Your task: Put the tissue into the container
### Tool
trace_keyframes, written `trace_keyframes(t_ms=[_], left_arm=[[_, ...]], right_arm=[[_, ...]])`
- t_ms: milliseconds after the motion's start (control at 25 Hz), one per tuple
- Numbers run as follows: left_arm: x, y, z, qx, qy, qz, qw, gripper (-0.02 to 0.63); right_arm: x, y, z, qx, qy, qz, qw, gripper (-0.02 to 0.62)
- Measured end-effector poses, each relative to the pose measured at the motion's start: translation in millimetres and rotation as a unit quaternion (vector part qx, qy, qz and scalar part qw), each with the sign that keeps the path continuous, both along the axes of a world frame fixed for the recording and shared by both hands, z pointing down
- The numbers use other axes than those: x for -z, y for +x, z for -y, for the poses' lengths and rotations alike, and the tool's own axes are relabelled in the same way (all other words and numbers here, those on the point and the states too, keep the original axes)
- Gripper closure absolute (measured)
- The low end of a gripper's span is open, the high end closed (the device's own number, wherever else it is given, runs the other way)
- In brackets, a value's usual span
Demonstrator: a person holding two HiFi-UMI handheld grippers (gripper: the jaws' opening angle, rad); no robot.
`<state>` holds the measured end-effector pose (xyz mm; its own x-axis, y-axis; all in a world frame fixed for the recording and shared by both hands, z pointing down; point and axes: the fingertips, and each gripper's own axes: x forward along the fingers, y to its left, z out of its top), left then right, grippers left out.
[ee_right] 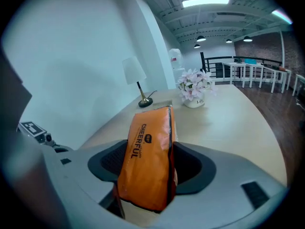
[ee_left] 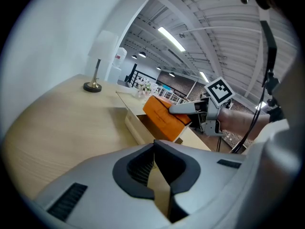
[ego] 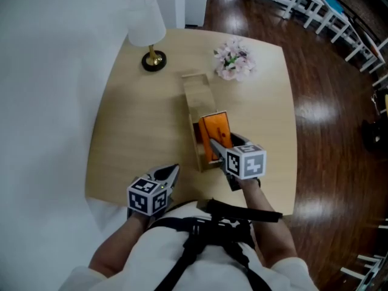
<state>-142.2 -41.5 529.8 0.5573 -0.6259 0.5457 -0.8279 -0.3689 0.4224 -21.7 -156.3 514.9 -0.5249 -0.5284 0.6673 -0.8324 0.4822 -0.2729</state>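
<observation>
a pale wooden bench (ego: 139,120) with rounded corners stands against a white wall (ego: 54,71) on a dark glossy wood floor (ego: 327,102). a lamp (ego: 145,23) and flowers (ego: 234,59) sit at the far edge. the right gripper (ego: 223,145) has its fingers pinching the orange tissue pack (ego: 215,129) over the near end of the open wooden container (ego: 197,96). the left gripper (ego: 171,171) hovers at the near left, fingers pressed together with nothing between them.

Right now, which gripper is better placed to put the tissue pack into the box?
Right. The right gripper grips the tissue pack at the box; the left gripper is shut, empty, near the table edge.
</observation>
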Motion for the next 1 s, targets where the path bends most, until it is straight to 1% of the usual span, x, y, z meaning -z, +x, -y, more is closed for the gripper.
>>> trace_keyframes(t_ms=[240,440,640,680,800,1000], left_arm=[[0.2,-7.8,-1.4,0.000,-0.001,-0.002,1.0000,0.606],[-2.1,-11.5,-2.6,0.000,-0.002,-0.004,1.0000,0.606],[-1.2,-10.8,-2.2,-0.004,-0.001,-0.006,1.0000,0.606],[-0.9,-9.9,-2.1,-0.007,-0.001,-0.005,1.0000,0.606],[0.8,-8.1,-2.6,-0.013,0.001,-0.002,0.9999,0.606],[2.1,-8.1,-1.3,-0.015,0.004,-0.003,0.9999,0.606]], right_arm=[[-21.8,-16.0,-5.5,0.020,-0.010,-0.038,0.999,0.296],[-47.8,-17.3,-6.8,0.014,-0.035,-0.059,0.998,0.295],[-69.6,-21.4,-5.8,-0.004,-0.075,-0.045,0.996,0.273],[-69.8,-22.3,-4.7,-0.007,-0.075,-0.042,0.996,0.268],[-63.1,-23.8,-1.5,-0.010,-0.059,-0.040,0.997,0.216],[-59.6,-21.2,-3.6,-0.009,-0.061,-0.029,0.998,0.215]])
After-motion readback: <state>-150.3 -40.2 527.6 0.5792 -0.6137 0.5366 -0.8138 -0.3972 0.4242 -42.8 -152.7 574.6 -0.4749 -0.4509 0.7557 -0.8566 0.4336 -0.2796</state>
